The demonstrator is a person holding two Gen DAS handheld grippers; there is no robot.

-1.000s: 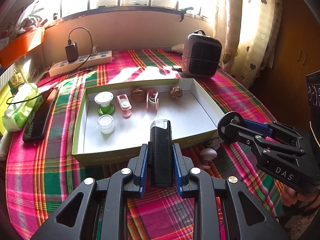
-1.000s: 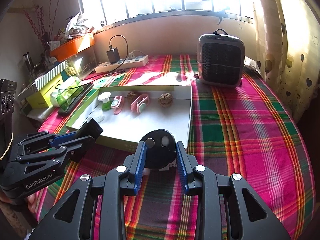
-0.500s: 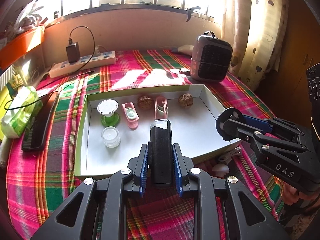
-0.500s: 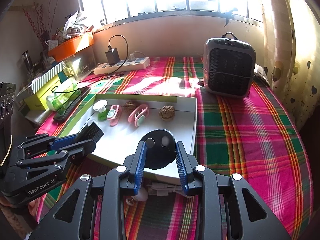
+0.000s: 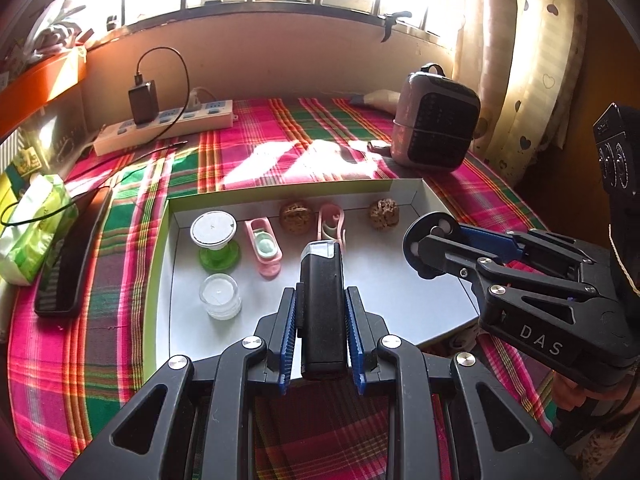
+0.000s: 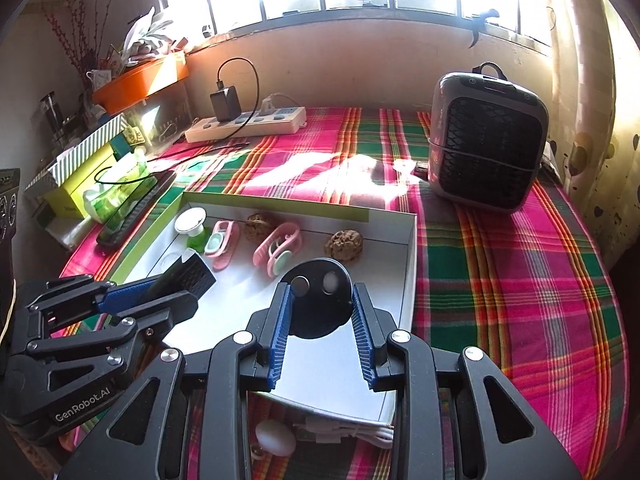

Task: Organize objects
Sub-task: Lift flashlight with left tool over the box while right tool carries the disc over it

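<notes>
Right now you hold one thing in each gripper, and both hang over the white box (image 5: 430,196) on the plaid tabletop (image 5: 120,360).

Your left gripper (image 5: 321,332) has its jaws pinching a black bar-shaped thing (image 5: 322,308) with a clear tip. It points away from you, tip toward the far wall of the box. Your right gripper (image 6: 322,330) has its jaws pinching a round black disc (image 6: 318,298) with two small circles on its face. The disc is over the bare floor of the box, on the right side near the wall.

The box already holds a neat row at the back: a white and green spool (image 5: 214,240), a pink holder (image 5: 264,246), a walnut (image 5: 296,218), a pink clip (image 5: 331,226) and another walnut (image 5: 384,210). A small clear cup (image 5: 220,296) sits in front of the spool.

To do this step well, I think you should lower each thing slowly onto the bare white floor in front of that row. Keep the bar away from the clear cup on its left. Keep the disc away from the box wall so it lies flat. Let each thing touch down before you spread the jaws, so nothing drops or rolls. Put one down at a time, since your two grippers are close together and could bump.
</notes>
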